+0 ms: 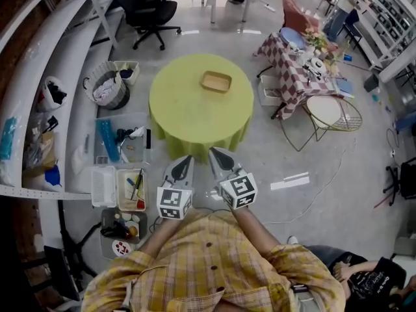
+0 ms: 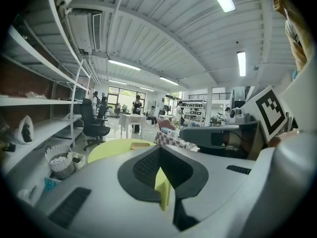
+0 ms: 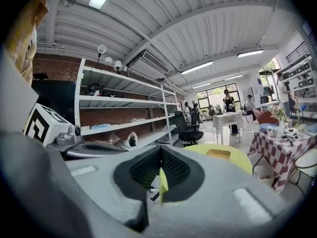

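The person in the plaid shirt holds both grippers side by side at the lower middle of the head view, above the bare floor and just short of the near edge of the round table [image 1: 195,119]. The left gripper [image 1: 186,160] sits left of centre and the right gripper [image 1: 213,151] just right of it, the two close together but apart. Both point toward the table.

In the left gripper view the dark pads [image 2: 148,165] meet at their tips. Only a thin sliver of the yellow-green tablecloth shows through the slit, and the jaws are clenched on nothing. The right gripper view shows the same: its pads [image 3: 174,168] are pressed together and nothing is caught between them.

The table wears a yellow-green cloth and fills the middle of the head view. A shallow wooden tray [image 1: 216,81] lies on its far half, a little right of centre, well apart from both grippers.

Left of the table, against the long white shelves [image 1: 58,64], stand a round basket [image 1: 107,90] and several clear bins [image 1: 120,142] of tools. A black office chair [image 1: 153,8] stands at the upper left. At the upper right is a table under a checked cloth [image 1: 292,73], with a small round white stand [image 1: 325,111] just below it.
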`<move>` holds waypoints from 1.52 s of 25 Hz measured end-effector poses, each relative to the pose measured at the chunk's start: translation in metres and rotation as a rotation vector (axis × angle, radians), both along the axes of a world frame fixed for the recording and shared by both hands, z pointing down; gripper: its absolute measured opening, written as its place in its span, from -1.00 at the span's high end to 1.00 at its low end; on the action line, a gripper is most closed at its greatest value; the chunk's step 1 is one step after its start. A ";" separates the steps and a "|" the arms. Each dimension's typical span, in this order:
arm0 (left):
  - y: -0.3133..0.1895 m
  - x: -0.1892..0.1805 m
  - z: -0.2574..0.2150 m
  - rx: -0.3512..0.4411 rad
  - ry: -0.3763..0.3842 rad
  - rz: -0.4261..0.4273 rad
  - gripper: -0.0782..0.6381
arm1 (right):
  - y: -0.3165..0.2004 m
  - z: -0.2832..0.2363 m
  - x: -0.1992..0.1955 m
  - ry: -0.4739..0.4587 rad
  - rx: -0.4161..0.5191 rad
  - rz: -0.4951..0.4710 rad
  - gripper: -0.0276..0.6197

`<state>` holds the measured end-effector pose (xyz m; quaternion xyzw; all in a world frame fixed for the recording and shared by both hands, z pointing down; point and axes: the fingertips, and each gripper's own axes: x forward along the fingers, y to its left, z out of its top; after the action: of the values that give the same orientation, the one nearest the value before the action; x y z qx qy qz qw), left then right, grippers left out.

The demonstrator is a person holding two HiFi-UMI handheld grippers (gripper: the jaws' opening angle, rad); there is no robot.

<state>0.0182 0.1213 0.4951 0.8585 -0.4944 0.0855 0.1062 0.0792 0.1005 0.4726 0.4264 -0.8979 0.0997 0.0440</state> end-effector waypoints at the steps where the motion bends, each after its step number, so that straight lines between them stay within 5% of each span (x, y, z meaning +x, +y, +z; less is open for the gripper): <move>1: -0.008 -0.003 0.001 -0.002 0.000 0.007 0.77 | -0.010 0.000 -0.002 0.003 -0.002 0.005 0.92; 17: -0.148 -0.070 -0.005 -0.039 0.029 0.100 0.77 | -0.135 -0.009 -0.065 0.031 -0.032 0.114 0.92; 38: -0.212 -0.124 0.011 -0.092 0.062 0.189 0.77 | -0.203 -0.005 -0.116 0.081 -0.069 0.217 0.92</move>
<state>-0.1053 -0.0906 0.5061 0.8977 -0.4034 0.0911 0.1519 -0.0368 -0.1022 0.4676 0.5231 -0.8400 0.1173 0.0839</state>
